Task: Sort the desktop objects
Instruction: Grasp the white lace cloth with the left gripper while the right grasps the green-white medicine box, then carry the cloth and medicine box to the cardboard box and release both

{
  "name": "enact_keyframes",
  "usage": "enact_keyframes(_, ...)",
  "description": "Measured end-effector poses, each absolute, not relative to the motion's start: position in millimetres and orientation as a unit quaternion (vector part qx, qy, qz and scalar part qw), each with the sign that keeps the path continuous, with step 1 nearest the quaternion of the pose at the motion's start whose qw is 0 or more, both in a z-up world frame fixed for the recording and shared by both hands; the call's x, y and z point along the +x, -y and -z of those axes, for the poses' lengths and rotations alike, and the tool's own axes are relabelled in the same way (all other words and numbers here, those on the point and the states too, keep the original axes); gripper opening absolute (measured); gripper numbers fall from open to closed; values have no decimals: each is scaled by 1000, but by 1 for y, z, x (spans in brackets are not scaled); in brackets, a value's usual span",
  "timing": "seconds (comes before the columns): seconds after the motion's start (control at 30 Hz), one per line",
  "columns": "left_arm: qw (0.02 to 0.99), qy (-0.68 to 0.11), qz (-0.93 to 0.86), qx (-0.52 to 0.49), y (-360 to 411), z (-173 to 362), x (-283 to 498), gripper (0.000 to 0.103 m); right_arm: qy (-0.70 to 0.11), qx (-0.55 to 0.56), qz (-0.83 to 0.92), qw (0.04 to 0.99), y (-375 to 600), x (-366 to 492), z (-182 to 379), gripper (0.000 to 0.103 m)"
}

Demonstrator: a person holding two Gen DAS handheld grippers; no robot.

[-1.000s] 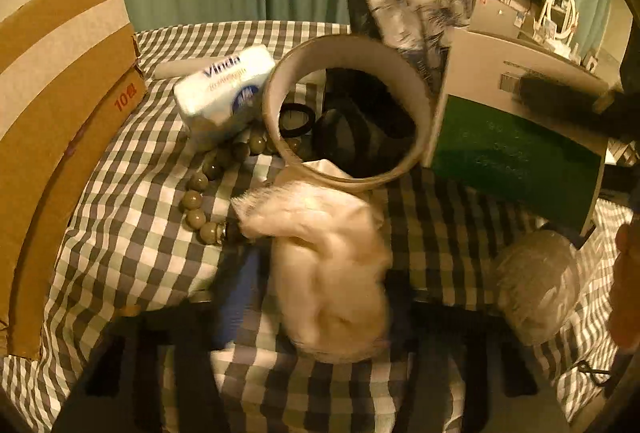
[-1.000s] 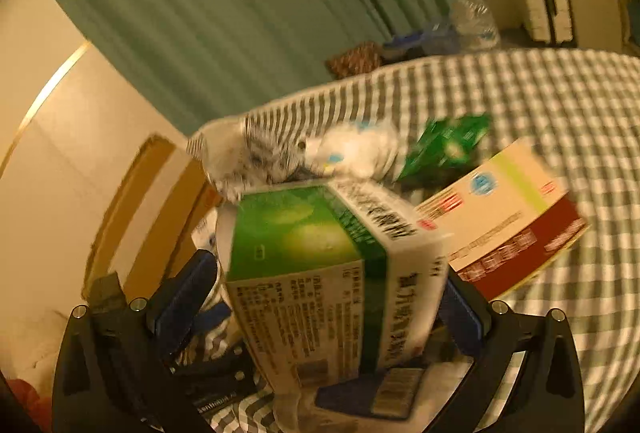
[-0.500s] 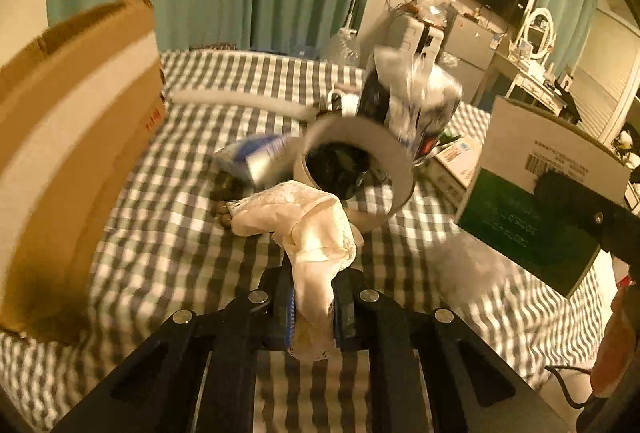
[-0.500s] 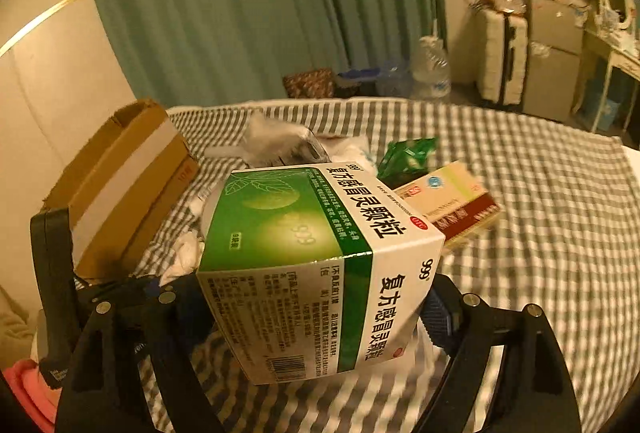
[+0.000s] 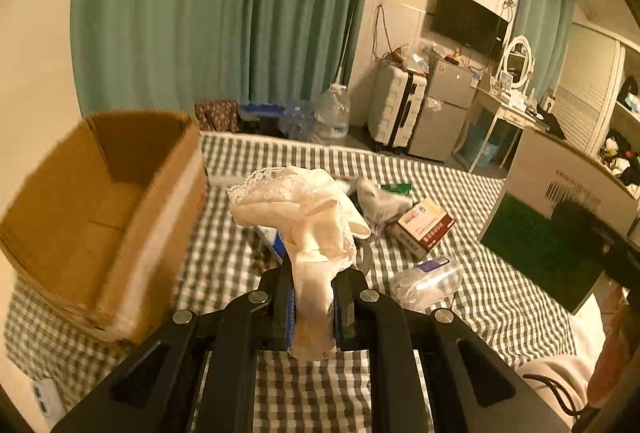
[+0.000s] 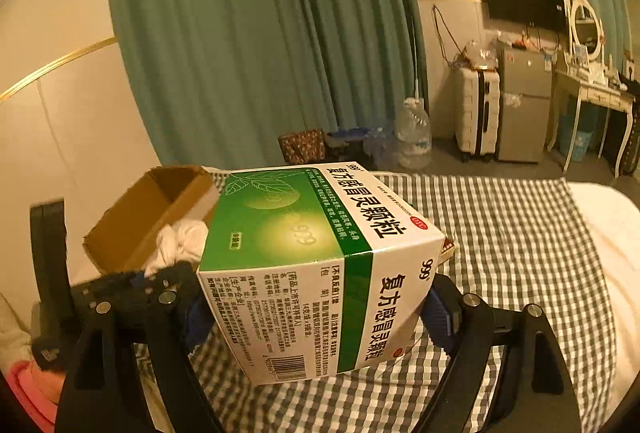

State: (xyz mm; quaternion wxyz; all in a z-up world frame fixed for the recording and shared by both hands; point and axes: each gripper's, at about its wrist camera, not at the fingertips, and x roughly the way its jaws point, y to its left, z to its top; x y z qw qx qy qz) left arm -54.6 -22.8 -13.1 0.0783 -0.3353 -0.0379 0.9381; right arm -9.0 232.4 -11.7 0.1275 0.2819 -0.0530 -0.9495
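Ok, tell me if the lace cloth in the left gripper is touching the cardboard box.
Apart. The left wrist view shows the lace cloth clamped in the left gripper, with checked bedcover visible between it and the cardboard box.

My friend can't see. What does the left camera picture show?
The left gripper pinches a cream lacy cloth, held up above a checked tablecloth. An open cardboard box sits to its left, and a red-and-white packet and a clear plastic bag lie to the right.

Both wrist cams sit close behind their fingers, looking across the checked cloth; both catch the open brown cardboard box at frame left.
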Motion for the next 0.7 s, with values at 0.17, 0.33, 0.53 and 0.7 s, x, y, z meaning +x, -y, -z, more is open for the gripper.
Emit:
enact_keyframes(0.17,84,26,-943,-320,30,-14,-43,13,44,273,952,131,-211,8,-8,84)
enact_keyframes(0.33,83,2,-948,-308,48,-41,-42,13,24,265,955,131,-189,10,-27,84)
enact_keyframes(0.53,67,-1,-949,-308,85,-70,-49,13,2,259,954,152,-145,2,-40,84)
enact_keyframes(0.7,50,-42,-951,-301,119,-83,-51,13,-23,251,952,172,-102,-12,-51,84)
